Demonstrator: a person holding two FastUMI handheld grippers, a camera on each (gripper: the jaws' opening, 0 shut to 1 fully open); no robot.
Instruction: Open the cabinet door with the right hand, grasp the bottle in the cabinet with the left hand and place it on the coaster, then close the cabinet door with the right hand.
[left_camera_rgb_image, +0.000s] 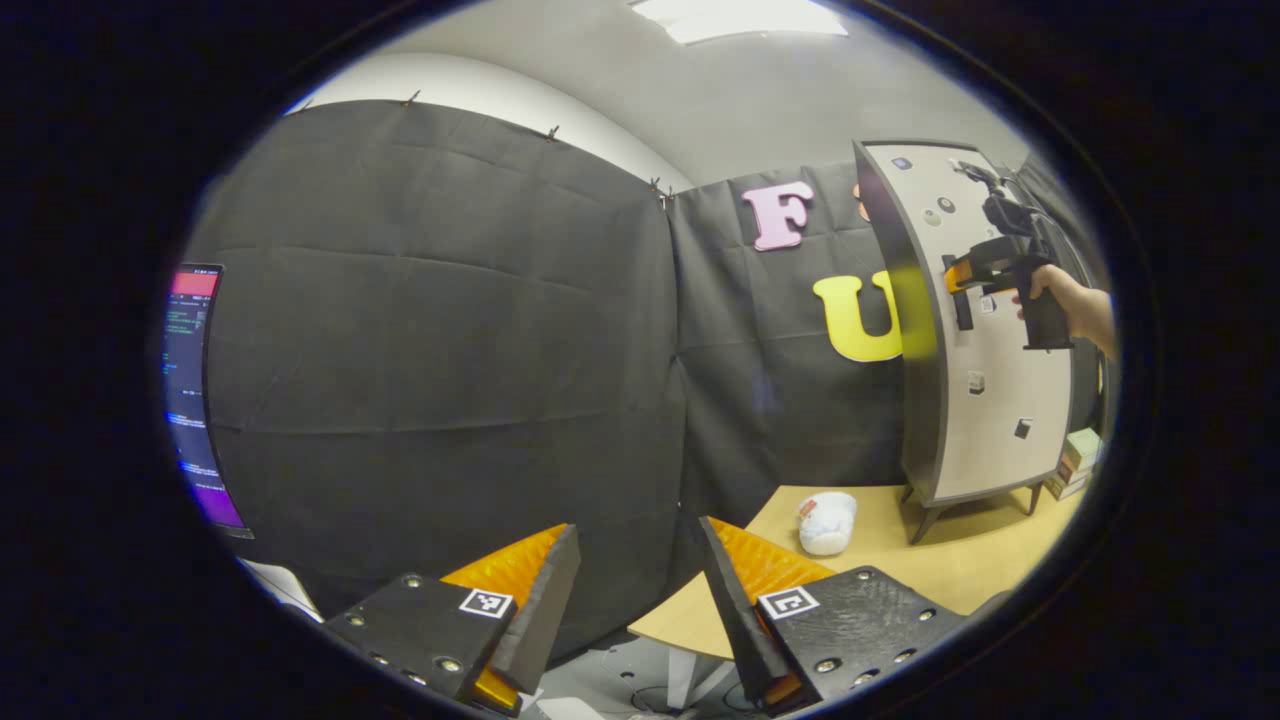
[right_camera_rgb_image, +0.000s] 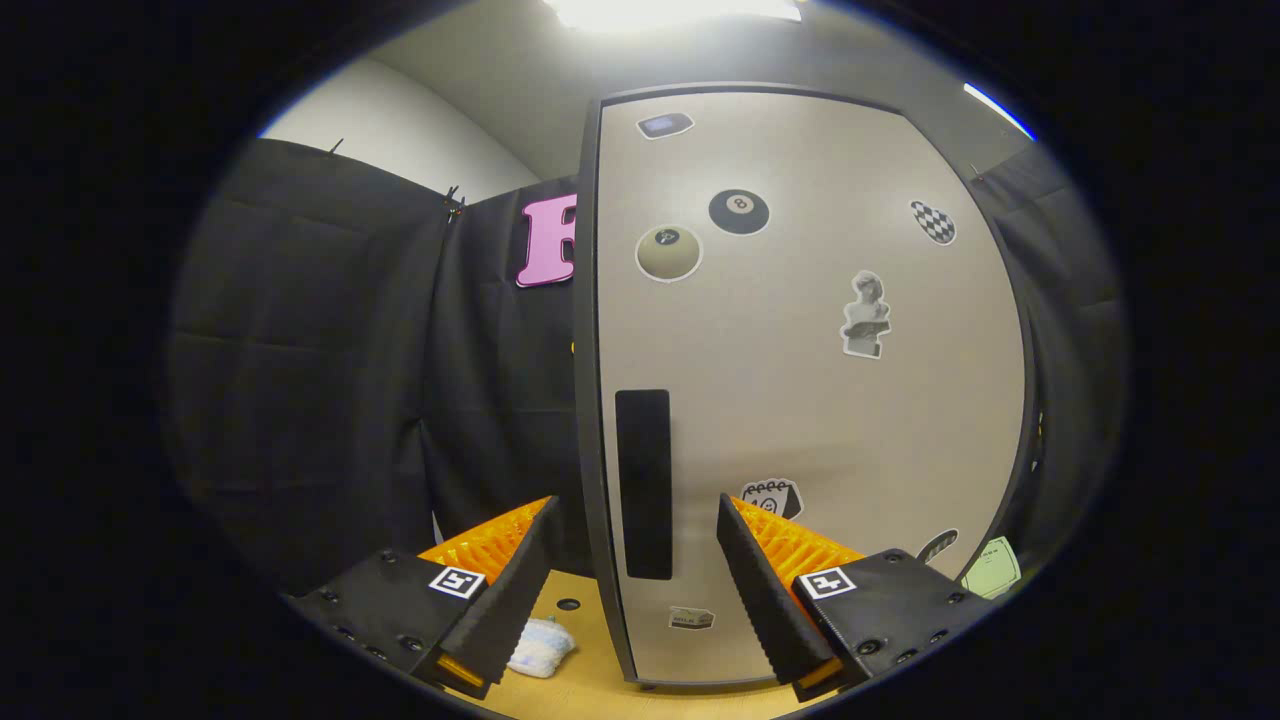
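Ahead, the right tool gapes wide, straddling the dark handle on the shut cabinet door. Meanwhile the left tool hangs wide apart beyond the surface, where a white bundle lies near the cabinet's legs.

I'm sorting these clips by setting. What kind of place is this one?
Probably a staged recording booth, not a real home: black cloth wall all round, a small sticker-covered cabinet standing on a wooden table, and a monitor at the side.
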